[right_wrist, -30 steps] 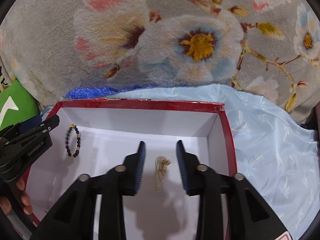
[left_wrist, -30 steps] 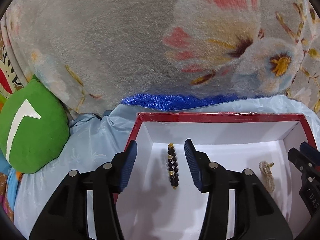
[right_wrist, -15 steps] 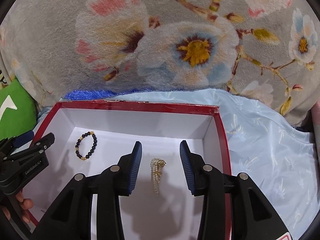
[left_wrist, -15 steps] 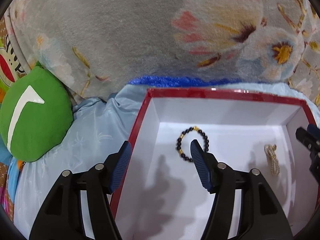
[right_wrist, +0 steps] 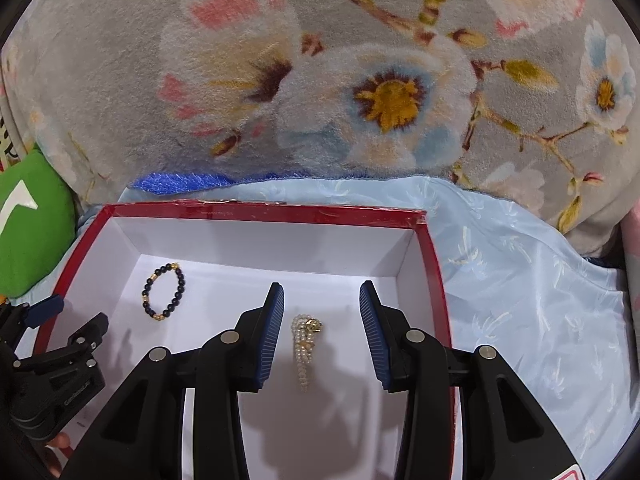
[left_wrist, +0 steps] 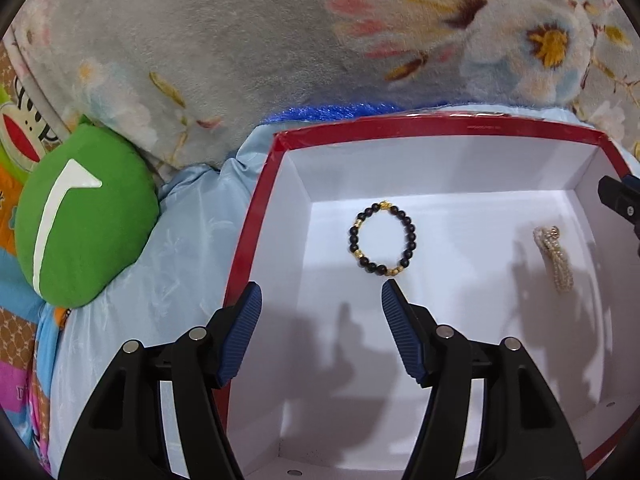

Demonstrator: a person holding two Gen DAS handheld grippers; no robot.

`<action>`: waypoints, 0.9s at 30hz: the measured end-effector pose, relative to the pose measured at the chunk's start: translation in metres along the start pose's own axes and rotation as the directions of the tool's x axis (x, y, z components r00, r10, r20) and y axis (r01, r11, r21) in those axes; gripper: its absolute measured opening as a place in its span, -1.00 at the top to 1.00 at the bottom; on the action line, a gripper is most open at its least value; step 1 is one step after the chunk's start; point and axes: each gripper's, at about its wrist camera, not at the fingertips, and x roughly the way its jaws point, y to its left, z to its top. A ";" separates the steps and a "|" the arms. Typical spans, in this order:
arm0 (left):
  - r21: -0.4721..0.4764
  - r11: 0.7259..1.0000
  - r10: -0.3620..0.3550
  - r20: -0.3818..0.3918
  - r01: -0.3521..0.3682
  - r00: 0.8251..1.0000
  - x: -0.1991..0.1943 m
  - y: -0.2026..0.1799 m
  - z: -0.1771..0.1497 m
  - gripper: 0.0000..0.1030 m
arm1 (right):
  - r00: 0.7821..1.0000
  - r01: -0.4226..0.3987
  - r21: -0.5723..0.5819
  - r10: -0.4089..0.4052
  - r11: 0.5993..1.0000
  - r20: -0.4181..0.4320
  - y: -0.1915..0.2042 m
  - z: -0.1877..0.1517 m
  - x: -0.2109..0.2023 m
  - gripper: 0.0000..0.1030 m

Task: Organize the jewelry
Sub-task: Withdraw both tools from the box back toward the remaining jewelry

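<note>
A red-rimmed box (left_wrist: 440,126) with a white inside lies on light blue cloth; it also shows in the right wrist view (right_wrist: 264,211). A black and gold bead bracelet (left_wrist: 383,243) lies flat on its floor at the left, also seen from the right wrist (right_wrist: 164,292). A pearl bracelet (left_wrist: 555,258) lies at the right, also in the right wrist view (right_wrist: 305,346). My left gripper (left_wrist: 320,312) is open and empty, just short of the bead bracelet. My right gripper (right_wrist: 321,320) is open, its fingertips either side of the pearl bracelet and above it.
A green cushion (left_wrist: 80,216) lies left of the box. A grey floral blanket (right_wrist: 320,80) rises behind it. Light blue cloth (right_wrist: 540,300) spreads to the right of the box. The left gripper's body (right_wrist: 52,376) sits at the box's left edge.
Both grippers have opened wider and drawn back and up from the box floor. The bead bracelet now lies flat as a ring, and the pearl bracelet lies free between the right fingers.
</note>
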 end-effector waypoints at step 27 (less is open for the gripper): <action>-0.101 0.988 -0.100 0.128 0.114 0.987 -0.109 0.051 -0.076 -0.50 | 0.983 -0.052 0.021 0.047 0.998 0.175 -0.007 -0.092 -0.169 -0.10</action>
